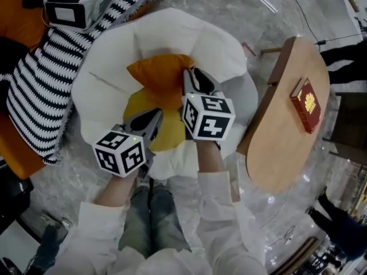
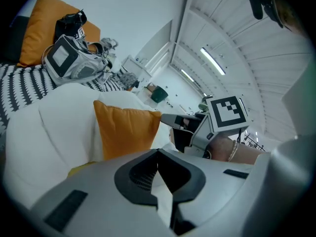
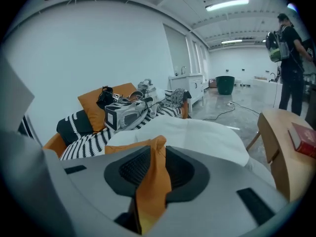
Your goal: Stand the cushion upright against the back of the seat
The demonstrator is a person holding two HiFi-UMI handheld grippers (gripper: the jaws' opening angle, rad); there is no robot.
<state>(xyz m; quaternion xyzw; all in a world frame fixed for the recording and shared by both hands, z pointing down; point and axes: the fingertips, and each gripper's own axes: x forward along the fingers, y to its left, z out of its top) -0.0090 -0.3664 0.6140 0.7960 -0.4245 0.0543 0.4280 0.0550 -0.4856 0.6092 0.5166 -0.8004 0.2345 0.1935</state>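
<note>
Standing at the seat: left gripper, nearest, claw pressed together on nothing. Right gripper, claw spread, a corner of the orange cushion lying loose between its pads. Cushion upright against the back of the white seat. Step: letting go. Next, I judge: draw the right claw clear without tugging that corner.

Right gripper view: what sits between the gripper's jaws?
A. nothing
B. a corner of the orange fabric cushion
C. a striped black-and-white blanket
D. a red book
B: a fold of the orange fabric cushion runs up between the jaws of the right gripper.
</note>
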